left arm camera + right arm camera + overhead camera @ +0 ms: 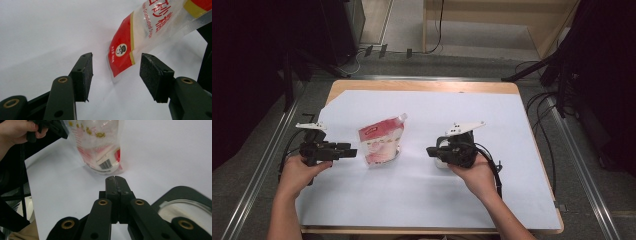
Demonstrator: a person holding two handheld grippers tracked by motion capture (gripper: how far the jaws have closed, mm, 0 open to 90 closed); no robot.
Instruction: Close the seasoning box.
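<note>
Left gripper [115,75] spread beside sugar pouch [381,142]; right gripper [115,180] pressed together, apart from it

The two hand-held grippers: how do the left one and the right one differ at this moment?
The left hand-held gripper has its jaws wide apart, while the right hand-held gripper has its jaws pressed together. The left one points at the lower red corner of the granulated sugar pouch from close by; the right one aims at the pouch's base with bare white sheet between. Both hold nothing, and each is carried low over the table in one hand.
</note>
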